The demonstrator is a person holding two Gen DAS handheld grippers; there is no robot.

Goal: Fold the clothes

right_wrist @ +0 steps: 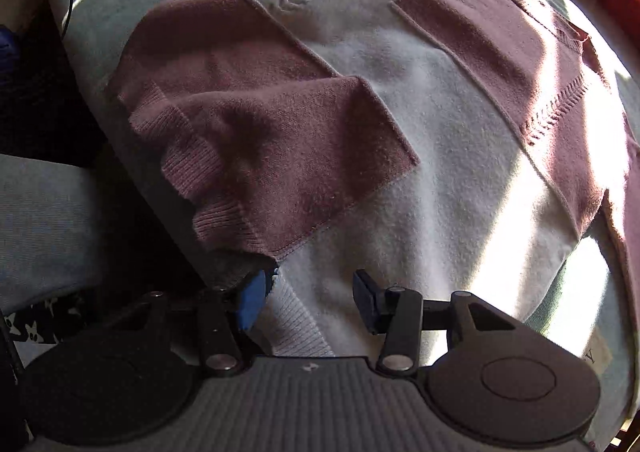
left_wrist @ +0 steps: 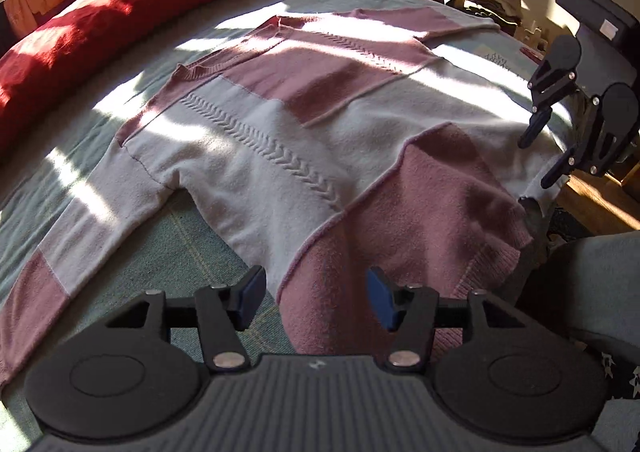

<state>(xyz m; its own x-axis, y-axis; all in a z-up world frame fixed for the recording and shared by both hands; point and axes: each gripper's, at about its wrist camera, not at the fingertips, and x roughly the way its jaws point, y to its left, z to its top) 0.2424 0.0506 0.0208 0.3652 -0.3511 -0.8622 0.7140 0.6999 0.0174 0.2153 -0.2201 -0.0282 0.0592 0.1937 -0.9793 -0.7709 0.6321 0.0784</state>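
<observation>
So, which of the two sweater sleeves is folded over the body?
The pink-cuffed sleeve near the right tool; the other sleeve lies spread out on the bed.

Red pillow (left_wrist: 132, 12), green bedspread (left_wrist: 192, 248)
</observation>
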